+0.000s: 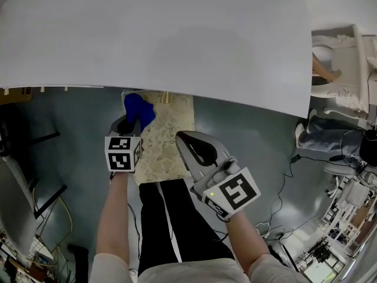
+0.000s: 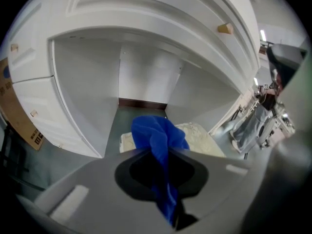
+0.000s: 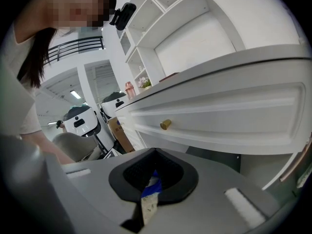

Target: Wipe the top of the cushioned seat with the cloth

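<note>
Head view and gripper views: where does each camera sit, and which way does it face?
Head view: on the person's head, facing steeply down at white desk top, cushioned seat, left gripper, right gripper; forearms and dark trousers show.
Left gripper view: on that gripper, facing under the desk toward the seat; jaws shut on the blue cloth.
Right gripper view: on that gripper, tilted up at a drawer front with gold knob; closed jaws, person's hair.
Shared: head and left gripper views show cloth and seat.
</note>
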{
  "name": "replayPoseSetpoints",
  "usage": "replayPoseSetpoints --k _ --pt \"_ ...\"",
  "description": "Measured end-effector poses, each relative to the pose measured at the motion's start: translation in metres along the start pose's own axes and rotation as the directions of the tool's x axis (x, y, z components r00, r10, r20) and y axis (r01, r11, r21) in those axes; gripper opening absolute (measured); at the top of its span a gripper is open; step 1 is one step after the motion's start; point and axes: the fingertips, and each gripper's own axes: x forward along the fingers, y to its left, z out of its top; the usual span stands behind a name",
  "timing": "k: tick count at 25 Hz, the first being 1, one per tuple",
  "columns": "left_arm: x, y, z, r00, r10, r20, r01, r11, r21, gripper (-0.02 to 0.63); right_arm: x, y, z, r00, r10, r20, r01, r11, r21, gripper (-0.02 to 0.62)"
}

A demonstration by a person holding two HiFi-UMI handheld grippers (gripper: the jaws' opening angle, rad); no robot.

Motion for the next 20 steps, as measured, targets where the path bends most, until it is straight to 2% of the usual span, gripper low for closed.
replayPoseSetpoints --k 10,20 --pt "0.01 -0.017 -0.001 1.0 -0.022 -0.009 0.022 0.999 -0.036 0.025 -0.01 -0.02 -0.002 0.999 -0.033 0.011 0.033 0.999 0.027 0.0" --pt "0.034 -0.064 0.005 0.996 -0.09 -0.027 0.09 0.996 0.0 0.025 -0.028 -0.049 -0.001 0.996 -0.093 0.019 0.092 0.995 0.042 0.0"
